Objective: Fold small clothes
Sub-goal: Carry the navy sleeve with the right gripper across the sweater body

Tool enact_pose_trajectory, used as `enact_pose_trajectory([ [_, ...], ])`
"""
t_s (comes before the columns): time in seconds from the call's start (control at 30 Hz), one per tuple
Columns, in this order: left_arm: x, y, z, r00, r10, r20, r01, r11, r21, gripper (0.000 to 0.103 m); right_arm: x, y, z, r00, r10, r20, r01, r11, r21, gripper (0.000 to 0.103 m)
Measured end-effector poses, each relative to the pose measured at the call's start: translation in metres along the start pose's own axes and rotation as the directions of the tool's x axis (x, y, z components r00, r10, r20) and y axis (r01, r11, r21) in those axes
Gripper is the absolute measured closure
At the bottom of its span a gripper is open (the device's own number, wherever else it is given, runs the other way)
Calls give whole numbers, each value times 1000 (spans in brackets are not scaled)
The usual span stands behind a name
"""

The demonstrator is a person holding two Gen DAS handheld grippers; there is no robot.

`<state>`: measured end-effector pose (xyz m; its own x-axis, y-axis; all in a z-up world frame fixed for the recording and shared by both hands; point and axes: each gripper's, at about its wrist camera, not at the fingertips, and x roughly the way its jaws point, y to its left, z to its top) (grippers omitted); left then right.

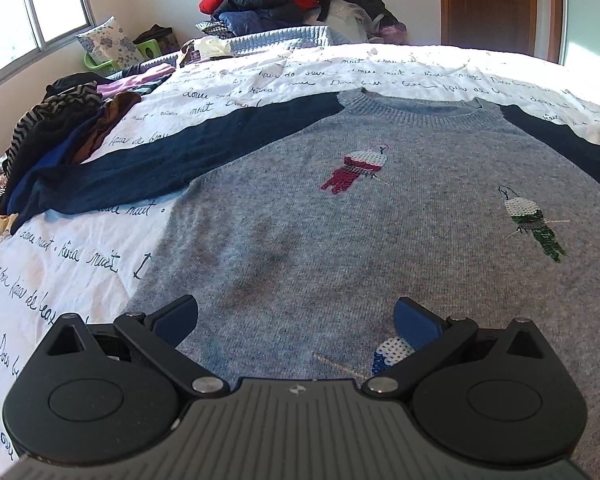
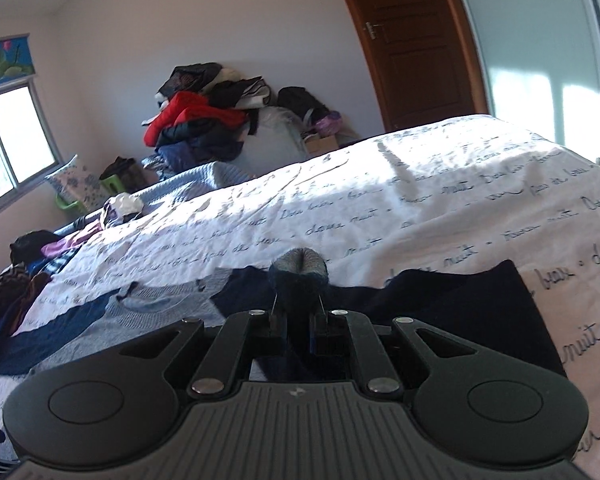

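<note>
Through the left wrist camera we see the grey sweater (image 1: 360,208) spread flat, front up, on the white bedsheet (image 1: 80,264) with its handwriting print. We laid it this way so the body gives us straight edges to fold against. Its navy left-hand sleeve (image 1: 140,160) stretches out toward the pile of unsorted clothes (image 1: 60,120) at the bed's edge. Our left gripper (image 1: 296,320) hovers low over the hem area with its 2 jaws spread wide and nothing between them; we judge it is there to steady the body while the other sleeve is carried over.

Through the right wrist camera, our right gripper (image 2: 296,304) has its jaws pressed together on the sweater's other sleeve, pinching it just behind the grey ribbed cuff (image 2: 302,266), which bulges out past the fingertips. The navy sleeve fabric (image 2: 460,300) drapes from the grip across the sheet, still joined to the sweater body at lower left. Holding near the cuff lets us swing the whole sleeve inward as 1 piece.
</note>
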<state>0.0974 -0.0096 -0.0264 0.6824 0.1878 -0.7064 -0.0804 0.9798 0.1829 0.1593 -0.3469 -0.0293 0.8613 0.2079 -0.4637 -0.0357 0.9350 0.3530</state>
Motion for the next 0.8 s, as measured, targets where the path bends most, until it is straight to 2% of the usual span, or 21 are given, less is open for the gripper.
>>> enact_pose_trajectory([
  [0.37, 0, 15, -1, 1000, -16, 8, 16, 1000, -25, 0, 39, 89, -8, 988, 121, -97, -130, 987, -96, 93],
  [0.8, -4, 60, -3, 1000, 13, 16, -12, 995, -100, 0, 92, 203, -27, 954, 224, -201, -261, 949, -178, 93],
])
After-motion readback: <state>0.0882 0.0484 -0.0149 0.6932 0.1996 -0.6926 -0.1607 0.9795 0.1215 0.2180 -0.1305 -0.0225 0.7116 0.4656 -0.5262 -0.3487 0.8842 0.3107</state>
